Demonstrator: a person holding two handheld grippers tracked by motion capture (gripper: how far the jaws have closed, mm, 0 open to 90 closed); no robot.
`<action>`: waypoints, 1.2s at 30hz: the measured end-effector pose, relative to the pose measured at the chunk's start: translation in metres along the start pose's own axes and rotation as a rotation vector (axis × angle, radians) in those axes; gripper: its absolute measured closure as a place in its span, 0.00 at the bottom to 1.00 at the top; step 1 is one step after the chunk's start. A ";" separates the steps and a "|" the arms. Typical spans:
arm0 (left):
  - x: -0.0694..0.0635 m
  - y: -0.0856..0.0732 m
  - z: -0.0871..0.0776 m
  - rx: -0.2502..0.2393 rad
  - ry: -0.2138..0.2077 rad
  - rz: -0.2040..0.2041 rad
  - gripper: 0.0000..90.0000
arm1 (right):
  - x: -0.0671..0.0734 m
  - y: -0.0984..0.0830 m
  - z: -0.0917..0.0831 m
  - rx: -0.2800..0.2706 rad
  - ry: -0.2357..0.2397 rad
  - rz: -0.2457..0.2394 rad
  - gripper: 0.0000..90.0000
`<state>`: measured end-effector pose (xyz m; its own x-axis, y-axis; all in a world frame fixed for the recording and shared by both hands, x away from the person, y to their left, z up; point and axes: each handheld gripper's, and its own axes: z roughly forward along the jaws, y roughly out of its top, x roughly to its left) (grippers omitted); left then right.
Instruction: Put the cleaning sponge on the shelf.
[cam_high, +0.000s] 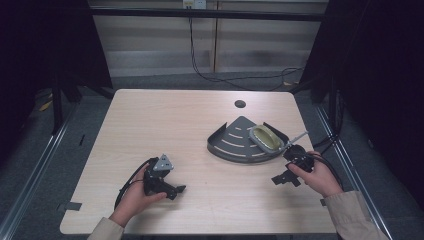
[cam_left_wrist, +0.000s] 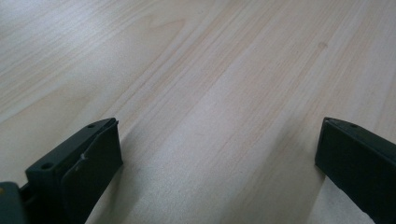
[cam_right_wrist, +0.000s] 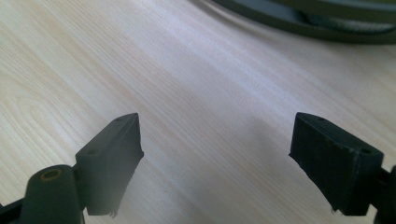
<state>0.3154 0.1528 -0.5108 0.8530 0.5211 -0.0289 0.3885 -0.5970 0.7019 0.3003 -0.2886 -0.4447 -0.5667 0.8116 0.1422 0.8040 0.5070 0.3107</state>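
A dark grey fan-shaped tray (cam_high: 232, 145) with pale slots lies right of the table's middle. A yellowish oval dish (cam_high: 267, 138) rests tilted on its right rim. My left gripper (cam_high: 176, 191) sits low at the front left, held by a hand, open over bare wood (cam_left_wrist: 219, 154). My right gripper (cam_high: 284, 179) rests near the front right, just below the tray, open with nothing between its jaws (cam_right_wrist: 215, 158). The tray's curved edge (cam_right_wrist: 299, 21) runs along the top of the right gripper view.
The light wooden table (cam_high: 165, 120) has a round cable hole (cam_high: 240, 104) near its far edge. A thin pale rod (cam_high: 296, 138) sticks out at the tray's right. Dark frame posts stand at both sides, and cables lie on the floor behind.
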 end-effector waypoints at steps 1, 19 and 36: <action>0.000 0.000 0.000 0.000 0.000 0.000 0.00 | 0.000 -0.003 0.002 -0.001 0.001 0.001 0.18; 0.000 0.000 0.000 0.000 0.000 0.000 0.00 | -0.001 -0.038 0.020 -0.043 0.001 0.002 0.18; 0.000 0.000 0.000 0.000 0.000 0.000 0.00 | 0.007 -0.059 0.028 -0.197 -0.066 -0.039 0.15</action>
<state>0.3154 0.1528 -0.5108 0.8530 0.5211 -0.0287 0.3884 -0.5970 0.7019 0.2539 -0.3051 -0.4882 -0.5788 0.8128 0.0664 0.7271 0.4775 0.4932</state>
